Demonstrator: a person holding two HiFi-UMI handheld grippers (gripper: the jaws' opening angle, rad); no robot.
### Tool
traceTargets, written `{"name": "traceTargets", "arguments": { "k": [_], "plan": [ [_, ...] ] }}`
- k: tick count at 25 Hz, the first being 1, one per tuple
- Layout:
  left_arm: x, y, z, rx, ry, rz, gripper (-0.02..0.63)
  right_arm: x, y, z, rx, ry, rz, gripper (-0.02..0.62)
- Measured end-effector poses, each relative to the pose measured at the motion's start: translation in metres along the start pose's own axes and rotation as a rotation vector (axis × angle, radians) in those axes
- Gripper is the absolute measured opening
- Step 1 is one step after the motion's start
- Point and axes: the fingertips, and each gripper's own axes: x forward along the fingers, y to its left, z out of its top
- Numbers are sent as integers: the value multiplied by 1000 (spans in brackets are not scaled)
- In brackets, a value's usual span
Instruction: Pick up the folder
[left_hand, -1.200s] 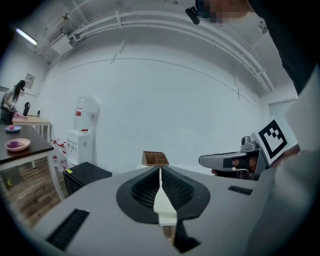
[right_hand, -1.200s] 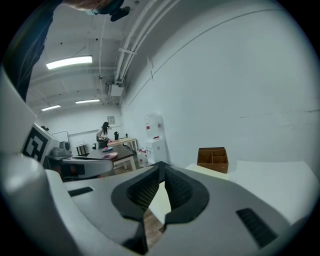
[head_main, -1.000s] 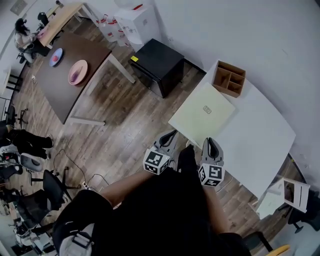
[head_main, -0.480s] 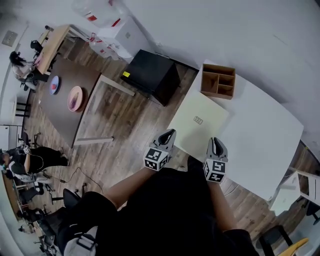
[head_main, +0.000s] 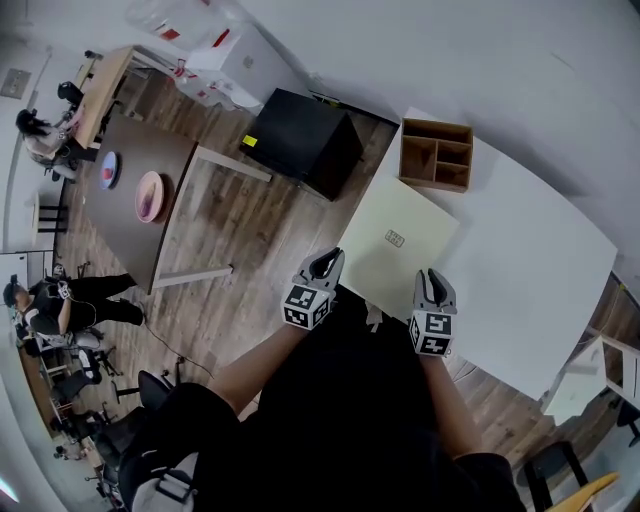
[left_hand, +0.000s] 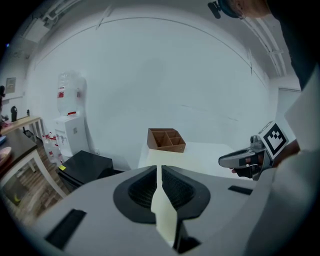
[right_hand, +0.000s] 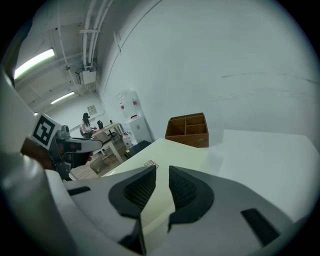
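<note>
A pale yellow folder (head_main: 400, 245) lies flat on the white table (head_main: 530, 270), its near left corner over the table's edge. My left gripper (head_main: 330, 262) hovers at the folder's near left edge, shut, with nothing in it. My right gripper (head_main: 432, 278) is over the folder's near right edge; its jaws are opening, a narrow gap shows and nothing is between them. In the left gripper view the folder (left_hand: 172, 159) lies just beyond the closed jaws. In the right gripper view the folder (right_hand: 170, 150) stretches ahead.
A brown wooden organizer (head_main: 436, 155) stands at the table's far edge behind the folder. A black cabinet (head_main: 300, 140) sits on the floor left of the table. A dark table (head_main: 130, 200) with plates is farther left. A person stands far left.
Both grippers have moved forward and down toward the folder's near edge. The right gripper's jaws have parted slightly.
</note>
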Motion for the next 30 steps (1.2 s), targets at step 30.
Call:
{"name": "traceTargets", "arguments": {
  "k": [30],
  "plan": [
    [58, 28, -87, -41, 425, -543, 237, 28, 29, -113, 659, 201, -254, 330]
  ]
}}
